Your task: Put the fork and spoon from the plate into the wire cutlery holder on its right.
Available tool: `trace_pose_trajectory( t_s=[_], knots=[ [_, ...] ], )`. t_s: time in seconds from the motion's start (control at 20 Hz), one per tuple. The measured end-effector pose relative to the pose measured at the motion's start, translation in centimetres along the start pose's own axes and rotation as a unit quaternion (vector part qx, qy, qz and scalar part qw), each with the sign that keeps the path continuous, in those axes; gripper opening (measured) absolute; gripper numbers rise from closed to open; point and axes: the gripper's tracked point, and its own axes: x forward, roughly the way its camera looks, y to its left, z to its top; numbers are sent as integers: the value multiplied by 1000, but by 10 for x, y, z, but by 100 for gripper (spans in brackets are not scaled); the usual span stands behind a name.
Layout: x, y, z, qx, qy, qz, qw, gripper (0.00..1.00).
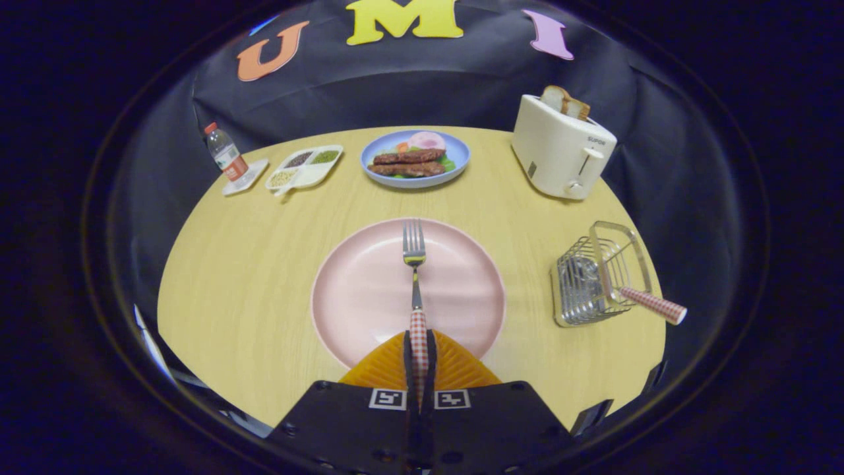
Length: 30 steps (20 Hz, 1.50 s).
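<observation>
Far ahead to our left we see a bottle [225, 155] and a divided tray [304, 167]. Straight ahead, our claw [419, 359] is clamped on the fork [415, 277] by its checked handle, tines pointing away over the pink plate [356, 290]. To our right on the counter [244, 264], the wire cutlery holder [593, 277] has a checked handle [653, 305] sticking out.

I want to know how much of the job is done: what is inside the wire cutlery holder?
One utensil stands in the wire cutlery holder; its red-checked handle leans out over the rim. The wires hide its head, so spoon or not is unclear. The gripper is shut on the fork over the pink plate.
</observation>
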Motion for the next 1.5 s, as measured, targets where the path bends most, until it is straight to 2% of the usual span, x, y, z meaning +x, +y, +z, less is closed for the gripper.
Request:
trace_pose_trajectory(
  t_s=[0.2,0.35,0.5,0.7,0.9,1.1,1.5],
  knots=[
    [-45,-28,32,15,3,15,1000,1],
    [-79,-71,50,8,12,-1,1000,1],
    [-95,-122,72,4,26,-23,999,0],
    [-107,-170,66,22,101,-27,994,1],
    [-104,-190,53,41,188,-16,981,1],
    [-98,-189,41,57,258,13,964,1],
    [-68,-197,40,63,364,-15,929,0]
  ],
)
